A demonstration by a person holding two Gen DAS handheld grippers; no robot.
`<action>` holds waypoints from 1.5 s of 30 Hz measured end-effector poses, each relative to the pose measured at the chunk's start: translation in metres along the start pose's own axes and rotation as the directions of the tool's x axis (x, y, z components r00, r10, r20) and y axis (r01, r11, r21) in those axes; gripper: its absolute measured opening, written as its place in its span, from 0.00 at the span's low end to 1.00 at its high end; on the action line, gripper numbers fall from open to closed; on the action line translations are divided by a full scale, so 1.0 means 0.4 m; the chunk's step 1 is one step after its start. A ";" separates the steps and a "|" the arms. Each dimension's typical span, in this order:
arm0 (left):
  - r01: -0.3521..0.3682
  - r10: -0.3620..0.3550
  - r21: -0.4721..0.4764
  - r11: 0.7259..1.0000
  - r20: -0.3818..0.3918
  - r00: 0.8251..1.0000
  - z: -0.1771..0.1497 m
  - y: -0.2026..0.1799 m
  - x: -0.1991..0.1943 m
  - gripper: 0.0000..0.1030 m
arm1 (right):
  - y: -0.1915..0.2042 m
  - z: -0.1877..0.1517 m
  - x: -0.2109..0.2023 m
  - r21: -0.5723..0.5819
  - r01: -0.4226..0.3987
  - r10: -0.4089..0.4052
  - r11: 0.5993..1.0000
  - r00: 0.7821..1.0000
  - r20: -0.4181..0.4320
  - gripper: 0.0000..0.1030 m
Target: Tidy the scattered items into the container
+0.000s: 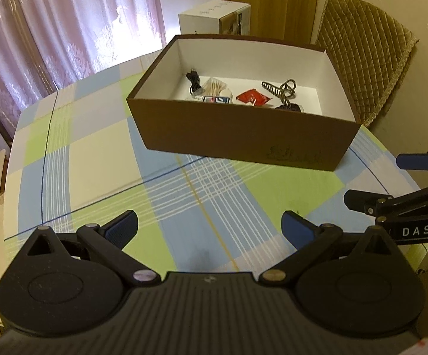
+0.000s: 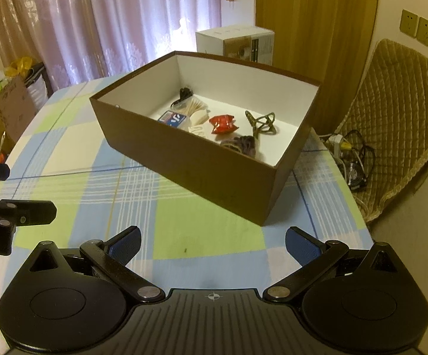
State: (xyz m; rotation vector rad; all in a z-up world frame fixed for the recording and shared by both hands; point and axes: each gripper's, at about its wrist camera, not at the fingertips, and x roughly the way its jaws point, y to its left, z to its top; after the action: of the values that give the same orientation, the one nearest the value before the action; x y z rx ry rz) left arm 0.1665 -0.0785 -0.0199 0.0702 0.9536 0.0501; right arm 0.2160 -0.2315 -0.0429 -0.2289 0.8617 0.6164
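Both grippers are empty, fingers spread wide apart: left gripper (image 1: 209,229) and right gripper (image 2: 212,244) hover over the near edge of the table (image 1: 89,159), side by side, nothing between the pads.

All visible small items lie inside the brown box (image 2: 202,165), which sits toward the far right corner of the table, open top, white lining. Contents, left to right along the box floor: black cable (image 2: 184,93) in the far left corner, packet of wooden sticks (image 2: 191,106), blue-and-white packet (image 2: 174,119), red wrapper (image 2: 223,124), bronze hair claw (image 2: 261,124), and a dark soft bundle (image 2: 245,145) against the near wall — possibly a scrunchie; the view is too coarse to be sure.

Handling judgement: all light. Cable is limp, best pinched at the coiled middle. Wrapper is crinkly and slippery — grip across its flat face. Hair claw is stiff and open-framed; take it at the hinge. Stick packet is soft film and may sag. Box is rigid cardboard, light, likely to slide if pushed on a wall.

Surface: checked cloth in blue, green and cream, smooth, lying flat. No loose item shows on it in either view, so the tidying looks finished.

Room: pink curtains (image 1: 51,23) behind, white carton (image 2: 234,41) beyond the table's far edge, quilted chair (image 2: 397,112) at the right, wall sockets (image 2: 418,28) above it, tangled cords (image 2: 350,151) on the chair seat.
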 end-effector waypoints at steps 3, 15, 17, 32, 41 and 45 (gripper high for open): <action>-0.002 0.002 -0.004 1.000 -0.010 1.000 -0.006 0.004 0.004 0.99 | 0.004 -0.004 0.002 -0.001 -0.001 0.001 1.000 1.000 -0.009 0.98; -0.008 0.007 -0.013 1.000 -0.031 0.999 -0.025 0.014 0.016 0.99 | 0.013 -0.012 0.010 -0.004 0.000 0.000 1.000 1.000 -0.028 0.98; -0.009 0.008 -0.013 1.000 -0.031 0.999 -0.026 0.014 0.017 0.99 | 0.015 -0.012 0.011 -0.006 0.001 -0.001 1.000 1.000 -0.028 0.98; -0.003 0.003 -0.005 1.000 -0.032 0.999 -0.034 0.016 0.023 0.99 | 0.022 -0.027 0.008 -0.003 0.008 -0.008 1.000 0.999 -0.038 0.98; 0.000 0.001 0.004 1.000 -0.035 0.999 -0.032 0.005 0.027 0.99 | 0.015 -0.032 0.009 0.006 0.009 -0.009 1.000 0.999 -0.044 0.98; 0.000 0.000 0.013 1.000 -0.029 1.000 -0.031 -0.001 0.029 0.99 | 0.014 -0.032 0.010 0.007 0.010 -0.010 1.000 0.999 -0.044 0.98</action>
State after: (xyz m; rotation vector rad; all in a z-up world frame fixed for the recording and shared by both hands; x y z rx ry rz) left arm 0.1631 -0.0778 -0.0363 0.0817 0.9832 0.0448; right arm 0.2065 -0.2307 -0.0538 -0.2404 0.9050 0.6006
